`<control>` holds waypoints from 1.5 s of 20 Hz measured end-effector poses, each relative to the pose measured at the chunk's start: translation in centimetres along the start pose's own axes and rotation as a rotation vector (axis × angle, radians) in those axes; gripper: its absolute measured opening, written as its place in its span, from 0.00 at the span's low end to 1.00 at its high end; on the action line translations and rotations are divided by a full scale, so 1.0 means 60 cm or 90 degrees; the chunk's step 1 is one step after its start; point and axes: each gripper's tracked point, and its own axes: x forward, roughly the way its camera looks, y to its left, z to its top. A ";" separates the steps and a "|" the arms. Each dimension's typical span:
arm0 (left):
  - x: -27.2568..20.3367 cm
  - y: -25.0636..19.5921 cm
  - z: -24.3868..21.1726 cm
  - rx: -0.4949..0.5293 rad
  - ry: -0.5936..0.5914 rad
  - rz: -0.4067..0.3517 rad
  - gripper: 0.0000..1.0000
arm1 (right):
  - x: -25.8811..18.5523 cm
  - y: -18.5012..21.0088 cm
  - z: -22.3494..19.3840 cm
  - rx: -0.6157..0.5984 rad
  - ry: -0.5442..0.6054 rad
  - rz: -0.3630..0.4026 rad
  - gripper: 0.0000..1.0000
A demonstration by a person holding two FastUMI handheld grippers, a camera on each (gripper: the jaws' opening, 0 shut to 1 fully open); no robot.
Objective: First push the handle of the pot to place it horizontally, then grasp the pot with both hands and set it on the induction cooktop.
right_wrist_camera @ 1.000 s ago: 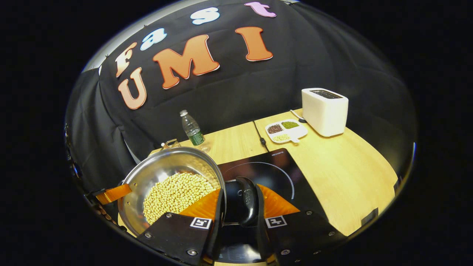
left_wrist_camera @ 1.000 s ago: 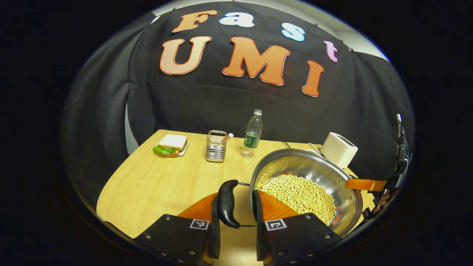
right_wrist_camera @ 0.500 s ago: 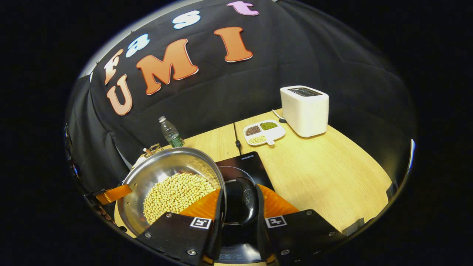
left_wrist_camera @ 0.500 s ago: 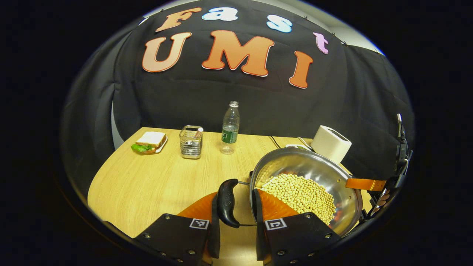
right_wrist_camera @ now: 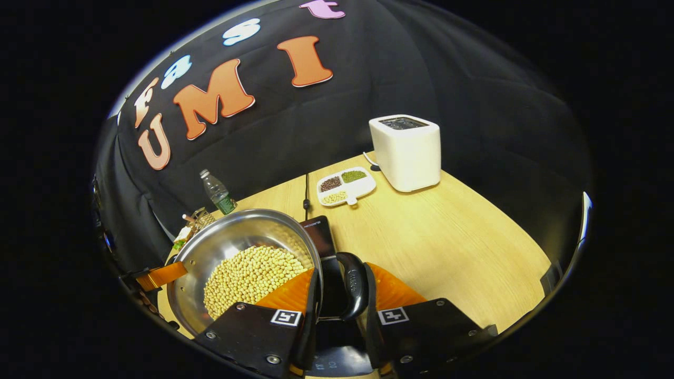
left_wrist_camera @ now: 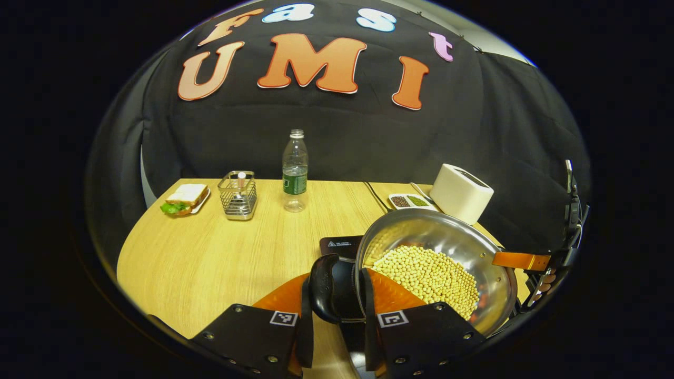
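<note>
Left tongs: closed on the pot's black side handle, one finger on each side of the grip. Right tongs: closed the same way on the opposite black handle. The right tongs' far end also shows in the left gripper view at the pot's far rim, and the left tongs' in the right gripper view.

Steel pot, holding a heap of soybeans, is carried between the two tongs, tilted a little in both views. It sits over the induction cooktop, whose black glass shows just past the rim and under the handles; whether the pot's base touches the glass cannot be told from here.

Table, outward from the pot:
- Far edge, middle: clear water bottle, upright.
- Beside it toward the far left corner: wire-mesh holder with something standing in it.
- Far left corner: sandwich on a small plate.
- Far right corner: white toaster.
- Just beside the toaster: white divided dish with three sorts of beans, apart from the cooktop.
- A black cord runs from the far edge toward the cooktop.
</note>
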 end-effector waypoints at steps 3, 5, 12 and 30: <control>0.012 -0.014 -0.001 -0.004 0.003 -0.007 0.40 | 0.008 -0.015 0.003 0.006 -0.002 0.000 0.39; 0.019 -0.019 -0.001 -0.010 -0.001 -0.009 0.40 | 0.012 -0.017 0.005 0.005 -0.003 0.002 0.39; 0.031 -0.017 -0.012 -0.040 0.012 -0.017 0.44 | 0.006 -0.018 0.012 -0.024 -0.002 -0.008 0.49; -0.373 0.045 0.347 0.058 -0.360 0.140 0.58 | -0.296 0.026 0.285 -0.151 -0.286 0.000 0.95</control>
